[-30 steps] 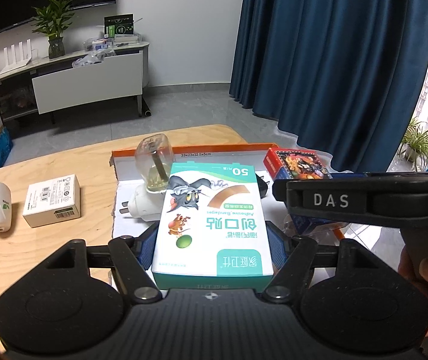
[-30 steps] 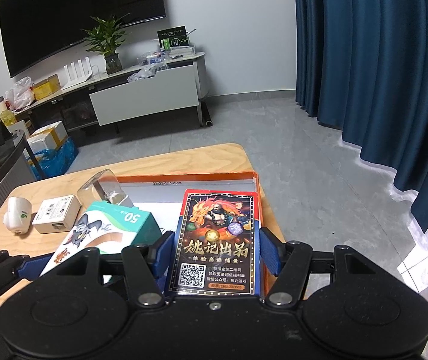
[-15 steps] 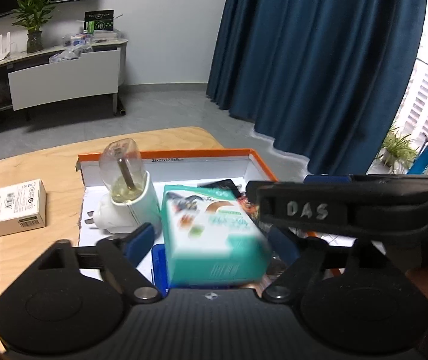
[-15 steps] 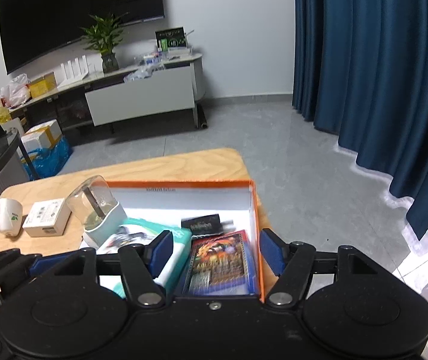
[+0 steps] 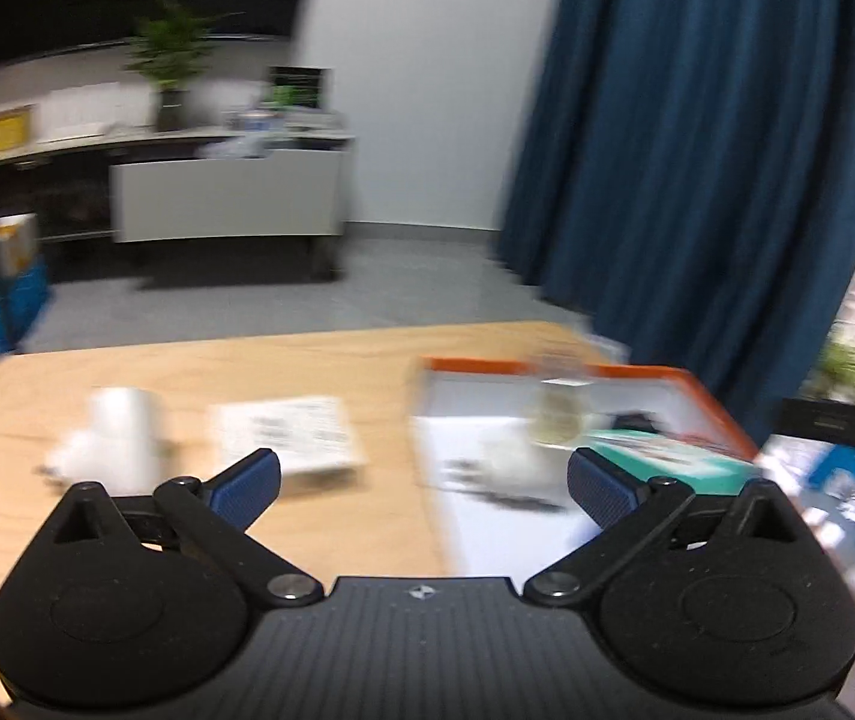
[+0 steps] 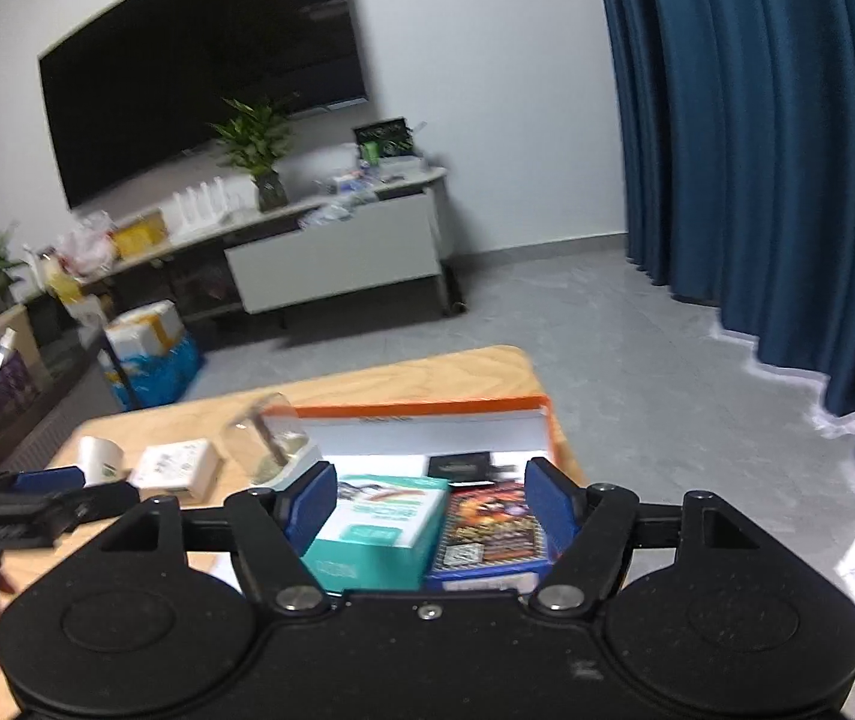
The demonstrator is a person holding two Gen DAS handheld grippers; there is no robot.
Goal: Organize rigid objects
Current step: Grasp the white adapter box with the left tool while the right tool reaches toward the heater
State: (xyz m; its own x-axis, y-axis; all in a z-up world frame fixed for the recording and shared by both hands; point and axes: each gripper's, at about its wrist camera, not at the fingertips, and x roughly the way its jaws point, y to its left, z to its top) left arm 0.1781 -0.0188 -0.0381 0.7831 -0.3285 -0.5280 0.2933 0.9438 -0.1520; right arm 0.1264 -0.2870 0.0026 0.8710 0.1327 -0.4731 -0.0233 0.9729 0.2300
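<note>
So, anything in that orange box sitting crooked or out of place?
Mostly tidy: the bandage box and the card-game box lie flat side by side in the orange box. The plug-in night light lies tipped over at the back left.

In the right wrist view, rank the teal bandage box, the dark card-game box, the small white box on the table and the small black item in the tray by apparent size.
1. Teal bandage box
2. Dark card-game box, close behind; both sit nearest the camera, so nearness inflates them
3. Small white box
4. Small black item
</note>
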